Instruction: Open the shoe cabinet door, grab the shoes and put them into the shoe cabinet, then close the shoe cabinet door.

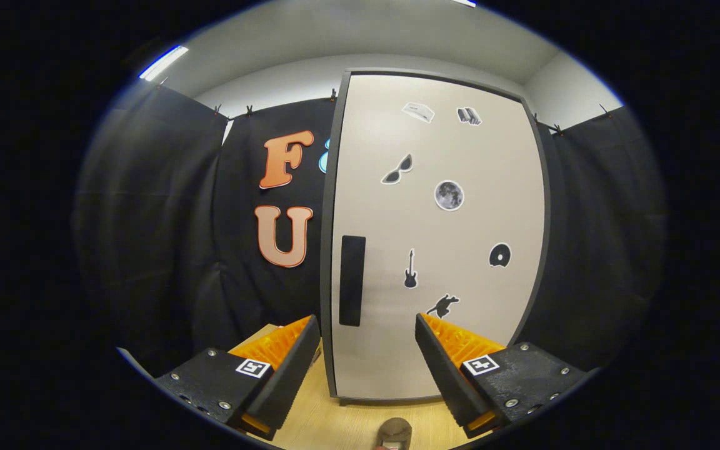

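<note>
Facing: a tall pale-grey shoe cabinet with a dark frame, standing on a light wooden floor
Door: shut, with a black upright rectangular handle near its left edge, beyond the fingers
Stickers: small dark picture stickers scattered over the door
Gripper: fingers spread wide, holding nothing, apart from the cabinet
Shoe: a brown rounded shoe on the floor between the fingers, only partly in sight
</note>
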`<action>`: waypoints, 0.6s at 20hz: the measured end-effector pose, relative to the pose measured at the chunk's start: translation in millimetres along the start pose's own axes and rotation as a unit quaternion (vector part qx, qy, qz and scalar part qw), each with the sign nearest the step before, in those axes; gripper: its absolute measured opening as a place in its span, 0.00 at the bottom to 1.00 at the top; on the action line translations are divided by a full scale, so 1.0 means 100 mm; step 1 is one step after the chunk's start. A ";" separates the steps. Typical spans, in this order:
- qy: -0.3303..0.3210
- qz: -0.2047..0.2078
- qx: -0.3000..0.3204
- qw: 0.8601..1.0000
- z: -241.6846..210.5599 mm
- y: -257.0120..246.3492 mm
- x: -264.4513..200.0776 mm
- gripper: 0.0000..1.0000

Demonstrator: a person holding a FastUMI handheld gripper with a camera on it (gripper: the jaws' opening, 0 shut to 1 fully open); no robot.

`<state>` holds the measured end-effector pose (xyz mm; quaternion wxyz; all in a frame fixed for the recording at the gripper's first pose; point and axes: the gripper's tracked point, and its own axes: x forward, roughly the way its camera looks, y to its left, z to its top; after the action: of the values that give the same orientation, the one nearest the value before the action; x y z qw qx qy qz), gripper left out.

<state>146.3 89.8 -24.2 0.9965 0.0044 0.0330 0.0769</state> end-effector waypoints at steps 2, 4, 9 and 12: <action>0.003 0.002 0.002 1.000 -0.01 0.04 0.19 0.96; 0.003 0.003 0.003 1.000 0.00 0.09 0.37 0.96; 0.000 0.001 0.006 1.000 0.04 0.18 0.78 0.96; 0.002 -0.014 0.004 1.000 0.02 0.16 0.97 0.96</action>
<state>239.7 120.7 -28.8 0.9973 0.0077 0.0356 0.0632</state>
